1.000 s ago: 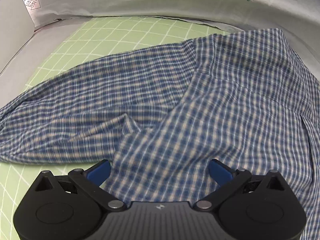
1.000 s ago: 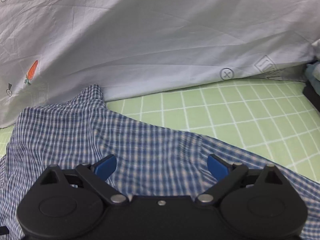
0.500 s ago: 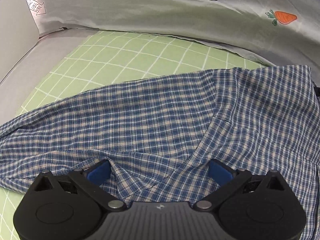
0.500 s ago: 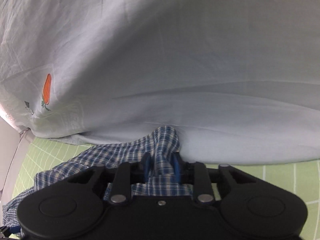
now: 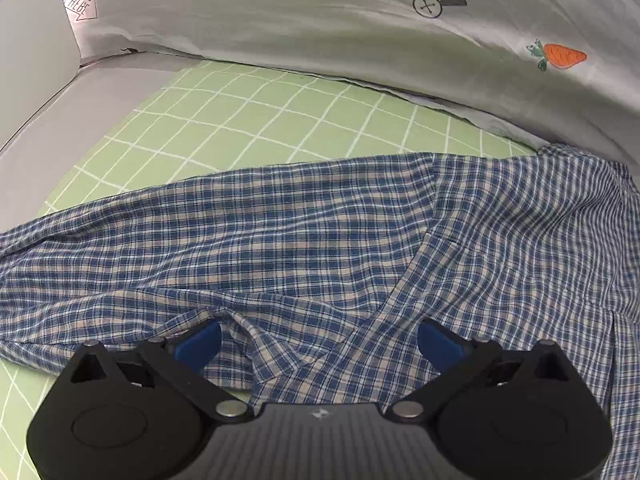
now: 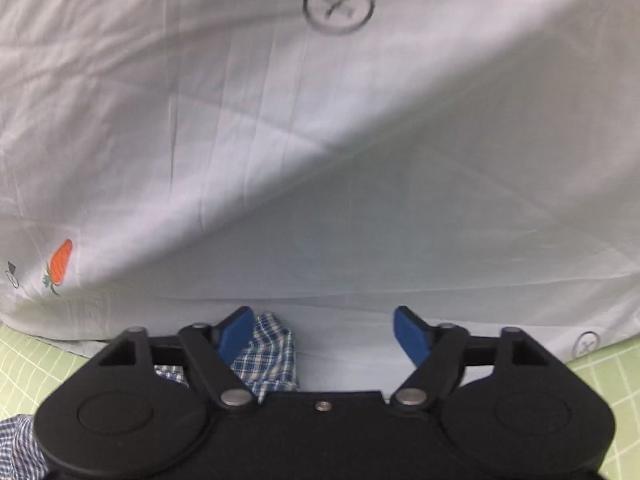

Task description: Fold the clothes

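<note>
Surface: green mat (image 5: pixel 280 120) w/ white grid lines, lying flat; grey border strip along its left edge.
Backdrop: pale grey sheet (image 5: pixel 320 12) hung behind the mat, printed w/ a carrot (image 5: pixel 560 56), a circled-x mark and an arrow label.
Shirt: blue/white plaid shirt (image 5: pixel 320 248) spread across the mat, creased, far edge near the sheet's foot; a ridge of cloth bunched just ahead of the L tongs.
L gripper (image 5: pixel 320 340): blue pads spread wide, low over the shirt, cloth betw them but not pinched.
R gripper (image 6: pixel 324 328): spread wide, right up against the sheet; a tuft of plaid sits by its left pad, not clamped.
L view only: full spread of shirt, grey border, arrow label.
R view only: sheet close-up, blurred; mat seen only in the bottom corners.
</note>
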